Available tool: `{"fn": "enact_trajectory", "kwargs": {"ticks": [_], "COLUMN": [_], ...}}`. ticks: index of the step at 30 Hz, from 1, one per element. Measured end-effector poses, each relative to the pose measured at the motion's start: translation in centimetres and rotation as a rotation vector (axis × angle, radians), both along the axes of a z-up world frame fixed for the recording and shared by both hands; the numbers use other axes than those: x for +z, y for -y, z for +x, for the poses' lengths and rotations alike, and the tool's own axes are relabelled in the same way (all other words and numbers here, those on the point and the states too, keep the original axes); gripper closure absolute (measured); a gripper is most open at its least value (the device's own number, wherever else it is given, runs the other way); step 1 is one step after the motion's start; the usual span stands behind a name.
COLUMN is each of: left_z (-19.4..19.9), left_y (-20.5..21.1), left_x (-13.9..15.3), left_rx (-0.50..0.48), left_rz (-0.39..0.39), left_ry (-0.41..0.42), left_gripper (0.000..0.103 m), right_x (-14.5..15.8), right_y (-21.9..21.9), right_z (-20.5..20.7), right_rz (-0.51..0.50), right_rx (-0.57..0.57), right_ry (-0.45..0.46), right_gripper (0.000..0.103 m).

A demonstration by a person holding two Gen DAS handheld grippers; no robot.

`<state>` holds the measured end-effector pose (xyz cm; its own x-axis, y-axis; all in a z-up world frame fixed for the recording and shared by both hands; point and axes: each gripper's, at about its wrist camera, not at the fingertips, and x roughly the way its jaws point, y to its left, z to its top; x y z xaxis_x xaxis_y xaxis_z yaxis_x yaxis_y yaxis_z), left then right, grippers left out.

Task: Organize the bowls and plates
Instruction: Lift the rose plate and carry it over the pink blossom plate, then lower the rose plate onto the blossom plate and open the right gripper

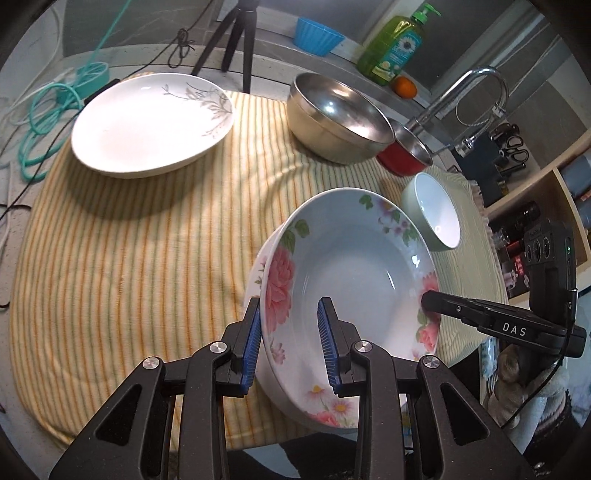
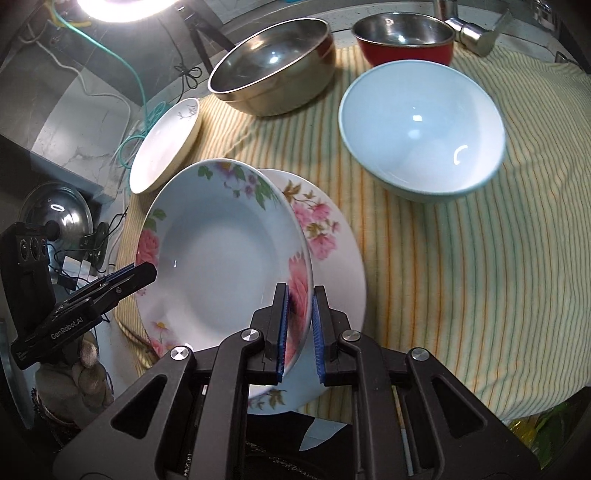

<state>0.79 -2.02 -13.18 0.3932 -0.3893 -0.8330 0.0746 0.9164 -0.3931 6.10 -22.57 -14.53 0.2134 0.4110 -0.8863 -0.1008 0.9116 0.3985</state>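
A deep plate with pink flowers [image 1: 354, 273] hangs tilted just above the striped cloth, held on two sides. My left gripper [image 1: 290, 306] is shut on its near-left rim, one blue pad outside and one inside. From the other side my right gripper [image 2: 300, 291] is shut on the right rim; in the left wrist view it [image 1: 430, 301] comes in from the right. The left gripper [image 2: 142, 273] shows at the plate's [image 2: 221, 258] left edge. Under it a second flowered plate [image 2: 332, 258] lies flat. A white plate with grey leaves [image 1: 147, 125] sits at the far left.
On the striped cloth [image 1: 147, 258] stand a steel bowl [image 1: 340, 118], a red bowl [image 1: 406, 151] and a pale green bowl [image 1: 436, 210]. Behind are a faucet [image 1: 476, 85], a soap bottle [image 1: 395, 44], a blue cup [image 1: 317, 35], a tripod [image 1: 236, 44] and teal cables [image 1: 48, 122].
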Motion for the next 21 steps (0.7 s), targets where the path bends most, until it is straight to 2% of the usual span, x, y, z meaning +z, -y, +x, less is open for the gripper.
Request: {"fn": "enact_trajectory", "kwargs": {"ticks": [11,21], "left_z": [0.0,-0.1], "left_y": [1.4,2.3], "left_x": [-0.6,-1.2], "left_rx": [-0.028,-0.049], "left_rz": [0.051,0.142], "left_ry": [-0.007,-0.002], "left_gripper": [0.075,0.075], "right_x": [-0.9,-0.7], "right_y": [1.2,0.4], "right_z": [-0.4,-0.4], "right_rz": [-0.003,-0.051], "right_rx": [-0.005,0.025], "right_ry": [-0.018,0.007], "right_gripper": [0.09,0.09]}}
